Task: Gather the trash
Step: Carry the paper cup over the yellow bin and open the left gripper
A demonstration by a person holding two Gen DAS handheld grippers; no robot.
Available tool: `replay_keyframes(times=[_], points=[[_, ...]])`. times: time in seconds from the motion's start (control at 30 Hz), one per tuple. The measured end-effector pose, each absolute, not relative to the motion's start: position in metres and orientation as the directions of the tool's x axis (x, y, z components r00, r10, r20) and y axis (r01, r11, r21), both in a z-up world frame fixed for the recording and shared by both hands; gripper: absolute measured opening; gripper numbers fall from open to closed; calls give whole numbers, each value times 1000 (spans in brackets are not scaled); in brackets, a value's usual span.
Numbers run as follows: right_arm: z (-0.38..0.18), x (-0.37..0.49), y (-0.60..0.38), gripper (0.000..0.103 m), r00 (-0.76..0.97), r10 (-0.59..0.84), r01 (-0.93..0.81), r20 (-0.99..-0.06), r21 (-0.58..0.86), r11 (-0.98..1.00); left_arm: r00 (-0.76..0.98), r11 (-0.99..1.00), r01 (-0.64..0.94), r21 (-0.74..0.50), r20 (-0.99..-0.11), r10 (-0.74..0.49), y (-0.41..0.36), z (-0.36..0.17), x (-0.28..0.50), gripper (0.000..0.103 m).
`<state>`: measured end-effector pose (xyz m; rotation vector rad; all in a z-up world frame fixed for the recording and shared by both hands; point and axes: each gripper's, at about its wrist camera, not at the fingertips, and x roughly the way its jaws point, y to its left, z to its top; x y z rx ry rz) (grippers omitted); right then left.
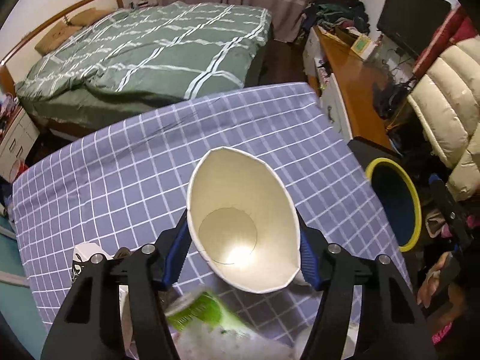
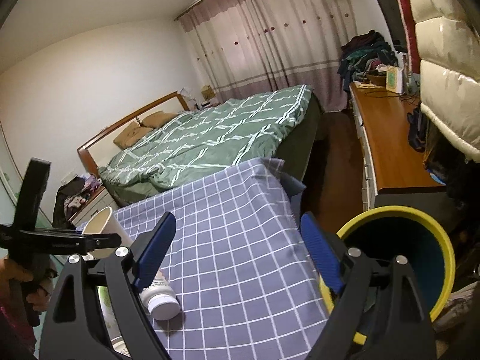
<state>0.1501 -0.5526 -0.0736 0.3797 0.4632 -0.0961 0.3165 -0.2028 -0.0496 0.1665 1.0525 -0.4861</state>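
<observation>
My left gripper (image 1: pixel 243 255) is shut on a white paper cup (image 1: pixel 243 210), squeezed oval, held above the blue checked tablecloth (image 1: pixel 135 180). The cup also shows in the right wrist view (image 2: pixel 103 225), at the left in the other gripper. Under it lie a blurred green can (image 1: pixel 201 309) and clear plastic wrap (image 1: pixel 234 342). My right gripper (image 2: pixel 237 252) is open and empty over the cloth (image 2: pixel 240 255). A white plastic bottle (image 2: pixel 160 297) lies on its side by its left finger. A yellow-rimmed dark bin (image 2: pixel 402 258) stands off the table's right edge; it also shows in the left wrist view (image 1: pixel 396 204).
A bed with a green checked duvet (image 1: pixel 144 51) lies beyond the table. A wooden desk (image 2: pixel 390 138) with clothes and a monitor runs along the right. A white padded jacket (image 1: pixel 450 105) hangs at the right. A small white carton (image 1: pixel 84 255) sits by the left gripper.
</observation>
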Motion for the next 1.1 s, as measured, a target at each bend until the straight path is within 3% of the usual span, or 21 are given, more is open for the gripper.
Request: replay_keyframes(times=[0.37,0.77,0.87,0.93,1.1], points=[[-61,62,-623,84,865,-213,339,-455,216,916,346,748,655,-109,-836,-426,-297,-10,257,62],[-81,-27,-688,84,798,-375,506,-473,185,843,204,575,812,-104,-872,-446,-471,-35,202,62],[-84,-36,-695,84,787,-386,520,-481,181,835,194,564,820,-92,-884,-426,-498,-51,202,69],[-86,-40,-699,84,782,-394,530,-483,181,828,205,567,821,-71,-890,-408,-515,-61,202,81],[-87,-43,-701,84,785,-394,529,-477,188,827,222,591,803,-78,-881,-417,-518,-59,207,85]])
